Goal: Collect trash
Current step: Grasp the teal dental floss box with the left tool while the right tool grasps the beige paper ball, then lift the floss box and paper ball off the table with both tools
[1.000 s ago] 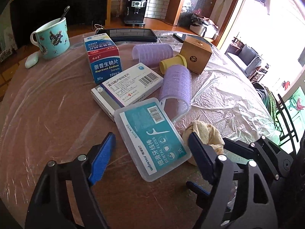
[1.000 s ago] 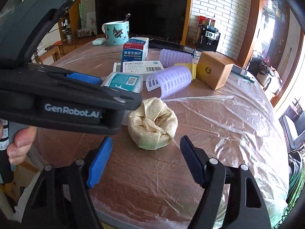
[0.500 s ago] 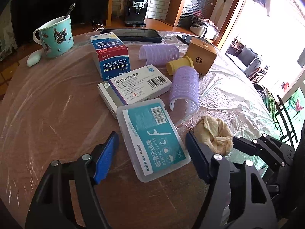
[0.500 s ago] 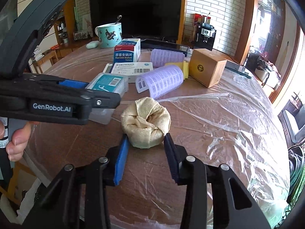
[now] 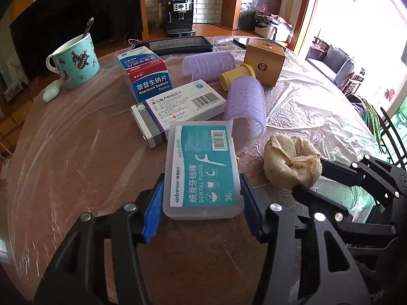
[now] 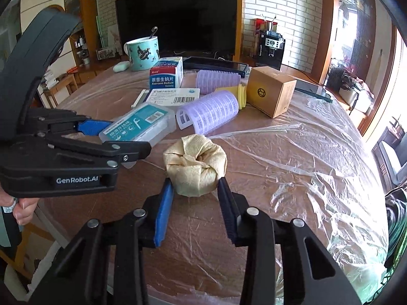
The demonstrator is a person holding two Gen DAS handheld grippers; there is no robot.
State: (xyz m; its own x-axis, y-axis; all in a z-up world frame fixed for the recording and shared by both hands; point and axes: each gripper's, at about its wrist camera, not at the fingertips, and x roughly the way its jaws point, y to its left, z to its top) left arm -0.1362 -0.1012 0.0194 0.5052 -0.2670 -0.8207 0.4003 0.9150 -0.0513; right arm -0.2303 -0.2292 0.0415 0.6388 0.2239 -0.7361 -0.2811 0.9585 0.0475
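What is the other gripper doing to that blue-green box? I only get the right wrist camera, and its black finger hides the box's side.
Observer: In the left wrist view, the left gripper has a pad against each long side of the dental floss box. Its jaws are closing on it.
Operator: What's the yellow thing behind the purple roller?
Observer: A small yellow tube with a flared rim. It lies on its side beside the brown cardboard box.
Operator: Does the floss box say how many are inside?
Observer: The number 36 is printed at the end nearest the left gripper.
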